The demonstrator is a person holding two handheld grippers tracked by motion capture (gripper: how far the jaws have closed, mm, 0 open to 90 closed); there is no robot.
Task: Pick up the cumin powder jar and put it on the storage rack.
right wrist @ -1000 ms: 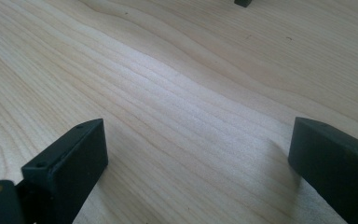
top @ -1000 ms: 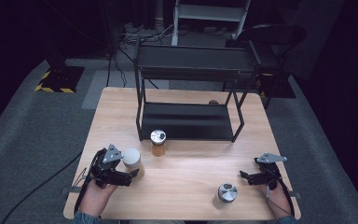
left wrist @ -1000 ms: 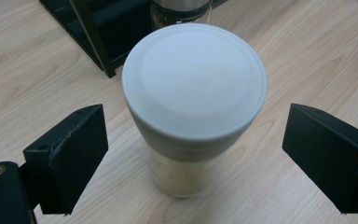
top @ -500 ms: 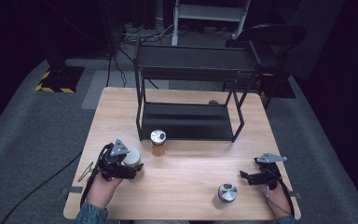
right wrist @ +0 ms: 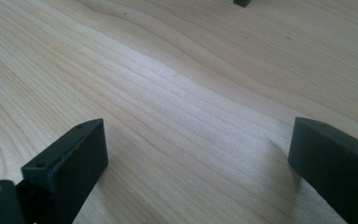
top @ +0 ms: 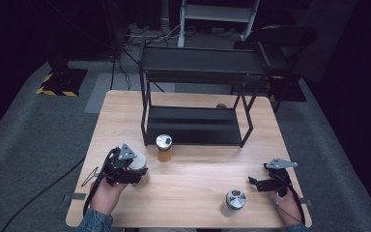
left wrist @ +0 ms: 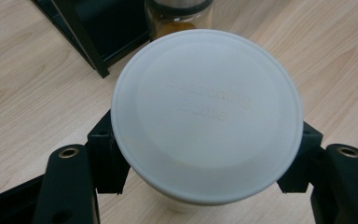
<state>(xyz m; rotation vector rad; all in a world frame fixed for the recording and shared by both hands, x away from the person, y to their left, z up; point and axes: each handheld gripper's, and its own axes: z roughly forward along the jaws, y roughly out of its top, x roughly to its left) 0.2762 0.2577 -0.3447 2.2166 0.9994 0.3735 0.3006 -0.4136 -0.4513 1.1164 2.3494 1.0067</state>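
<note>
While clamped by the left gripper (left wrist: 205, 186) under its white lid, jar (top: 137, 163) stands upright at table's (top: 193, 203) near-left, rack (top: 193, 125) just ahead and right; jaws just closed. Right gripper (top: 263, 181) gaping, idle.

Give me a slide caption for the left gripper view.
Left gripper shut on the white-lidded jar, amber jar behind.
</note>
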